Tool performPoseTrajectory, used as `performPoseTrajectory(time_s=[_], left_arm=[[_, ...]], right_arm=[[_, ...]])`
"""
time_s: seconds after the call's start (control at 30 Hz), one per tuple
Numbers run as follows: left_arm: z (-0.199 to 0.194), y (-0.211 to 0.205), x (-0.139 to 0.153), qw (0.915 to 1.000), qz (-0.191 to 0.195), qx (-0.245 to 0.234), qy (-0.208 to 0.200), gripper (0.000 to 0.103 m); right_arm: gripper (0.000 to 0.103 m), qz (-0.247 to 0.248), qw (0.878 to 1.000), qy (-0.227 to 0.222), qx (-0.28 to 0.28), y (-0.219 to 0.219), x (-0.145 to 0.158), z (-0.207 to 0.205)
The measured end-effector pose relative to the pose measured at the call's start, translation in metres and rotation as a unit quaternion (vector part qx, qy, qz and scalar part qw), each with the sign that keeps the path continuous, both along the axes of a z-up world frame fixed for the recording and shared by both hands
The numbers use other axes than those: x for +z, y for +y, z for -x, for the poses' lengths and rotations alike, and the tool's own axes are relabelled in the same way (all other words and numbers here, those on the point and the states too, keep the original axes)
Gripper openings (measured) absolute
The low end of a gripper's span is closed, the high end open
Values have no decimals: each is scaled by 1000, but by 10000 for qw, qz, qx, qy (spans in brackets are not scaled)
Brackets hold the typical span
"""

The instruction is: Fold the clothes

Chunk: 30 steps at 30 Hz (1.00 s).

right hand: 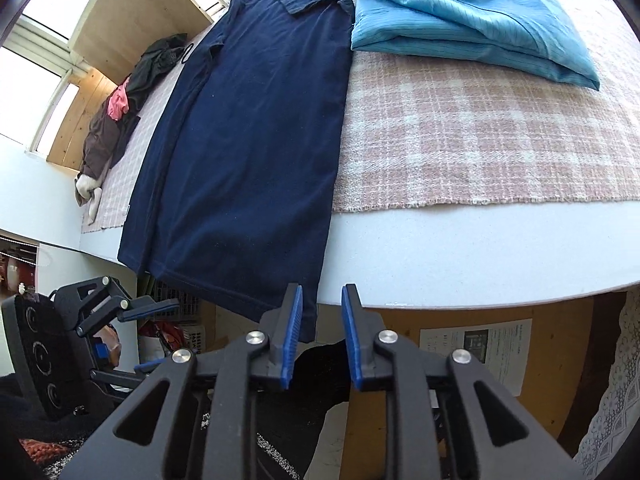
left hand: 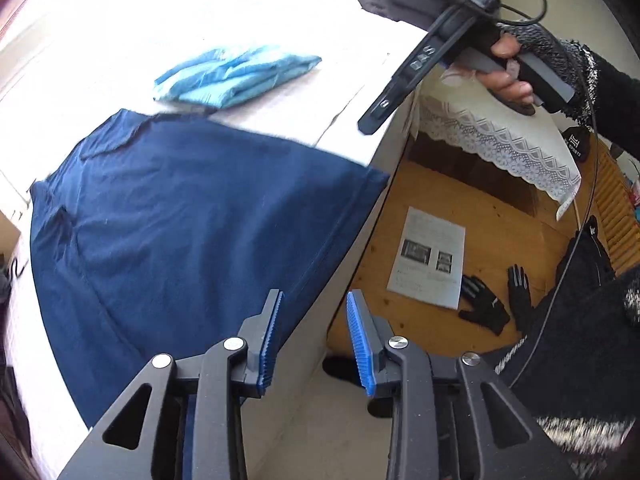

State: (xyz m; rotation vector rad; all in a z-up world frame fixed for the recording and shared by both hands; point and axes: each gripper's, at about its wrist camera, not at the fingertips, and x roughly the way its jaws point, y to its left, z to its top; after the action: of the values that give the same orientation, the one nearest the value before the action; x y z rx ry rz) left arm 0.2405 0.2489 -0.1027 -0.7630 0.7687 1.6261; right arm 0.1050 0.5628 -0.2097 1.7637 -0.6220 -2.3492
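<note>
Two tools, the left tool (left hand: 314, 336) and right tool (right hand: 319, 334), are hovering released at the worktop's (right hand: 480, 248) near edge. Between them and a folded light-blue garment (right hand: 460, 20), a navy shirt (right hand: 248, 140) is lying flat, its hem overhanging.

Bare checked cloth (right hand: 480, 128) lies free right of the navy shirt (right hand: 248, 140). The folded blue garment (right hand: 460, 16) blocks the far side. A clothes pile (right hand: 116, 120) crowds the left.

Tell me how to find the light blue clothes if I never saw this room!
Look at the checked pink blanket covering the table. At its far side sits the light blue garment, folded into a thick bundle. Beside it, the navy shirt is much darker, lies spread flat and hangs over the table's near edge.
</note>
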Motion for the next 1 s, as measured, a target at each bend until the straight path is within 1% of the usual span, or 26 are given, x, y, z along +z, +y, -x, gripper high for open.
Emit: performPoseTrajectory(time_s=[0.03,0.1,0.13,0.2,0.27,0.37,0.47,0.5,0.57,0.63,0.7,0.77,0.83,0.9,0.93,0.97,1.0], left_arm=[[-11,17,-4,9998,-87,-23,182,33],[-29,50,-20,9975,3,-26,711,36],[-38,66,-28,9951,61,-26,983,34],[-52,88,-45,9870,241,-153,1581,37],[-58,103,-57,9818,427,-254,1832,37],[-59,119,-66,9740,563,-293,2174,37],[-53,133,-78,9713,850,-379,2191,37],[-52,134,-78,9707,838,-409,2215,34],[-50,135,-72,9746,763,-390,2069,24],[-41,135,-62,9828,652,-263,1707,9],[-31,133,-50,9901,520,-78,1302,6],[-19,125,-38,9955,339,154,868,6],[-7,116,-24,9981,119,399,446,6],[9,103,-8,9976,-135,678,71,6],[18,95,-1,9962,-268,821,-143,6],[27,88,6,9939,-401,963,-356,6],[36,81,14,9908,-533,1104,-569,6]], right_arm=[[21,30,10000,16,-36,3,1,-2],[21,90,9999,47,-139,10,2,-8],[21,118,9997,60,-202,14,3,-13],[21,154,9993,68,-325,22,3,-23],[21,200,9988,72,-446,30,2,-32],[21,259,9979,66,-583,40,3,-43],[21,231,9978,89,-617,45,8,-42],[21,227,9978,100,-621,46,10,-41],[21,169,9981,145,-570,49,18,-29],[21,102,9984,194,-514,51,27,-17],[21,-127,9987,350,-346,52,45,10],[21,-118,9977,628,-221,56,65,63],[22,-109,9958,904,-95,60,85,115],[31,-100,9930,1180,31,65,105,168],[32,-84,9914,1305,91,67,114,196],[33,16,9913,1312,128,66,116,233],[33,-23,9919,1261,143,65,112,268]])
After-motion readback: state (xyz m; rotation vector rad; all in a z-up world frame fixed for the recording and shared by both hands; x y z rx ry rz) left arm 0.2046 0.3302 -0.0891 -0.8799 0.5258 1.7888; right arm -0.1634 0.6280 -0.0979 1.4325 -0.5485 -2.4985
